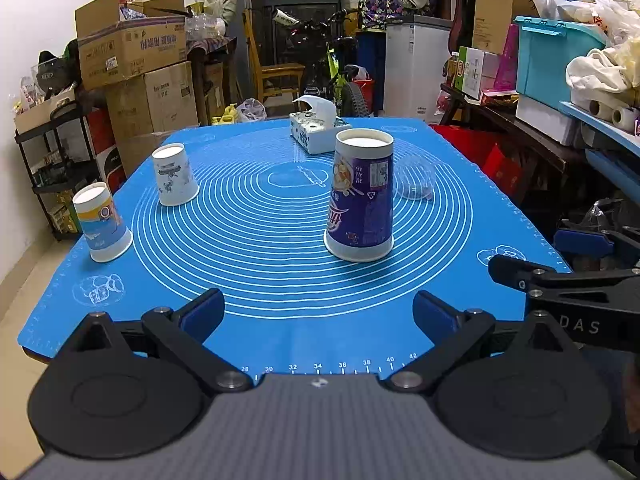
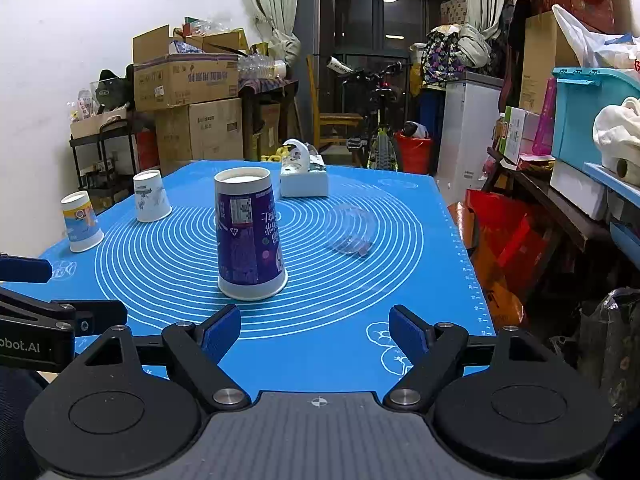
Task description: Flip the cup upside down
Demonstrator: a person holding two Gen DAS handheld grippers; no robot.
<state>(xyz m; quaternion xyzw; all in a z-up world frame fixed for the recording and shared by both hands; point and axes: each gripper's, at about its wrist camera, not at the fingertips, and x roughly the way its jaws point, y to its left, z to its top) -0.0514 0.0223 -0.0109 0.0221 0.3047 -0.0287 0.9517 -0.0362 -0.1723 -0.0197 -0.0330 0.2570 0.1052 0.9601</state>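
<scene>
A tall purple paper cup [image 1: 361, 196] stands upside down, rim on the blue mat [image 1: 280, 280]; it also shows in the right wrist view [image 2: 249, 234]. A clear plastic cup [image 1: 416, 182] sits beyond it to the right, mouth down and tilted in the right wrist view [image 2: 351, 230]. Two more paper cups stand upside down at the left: a white one [image 1: 175, 175] [image 2: 150, 196] and a blue-yellow one [image 1: 102, 222] [image 2: 81, 222]. My left gripper [image 1: 318, 314] is open and empty over the mat's near edge. My right gripper [image 2: 315, 328] is open and empty, short of the purple cup.
A white tissue box [image 1: 316, 134] [image 2: 303, 178] stands at the mat's far side. Cardboard boxes [image 1: 132, 52] and a black shelf [image 1: 52, 168] are off the left edge. Shelves with bins [image 2: 592, 120] and bags crowd the right side. The right gripper's body [image 1: 560, 284] shows at right.
</scene>
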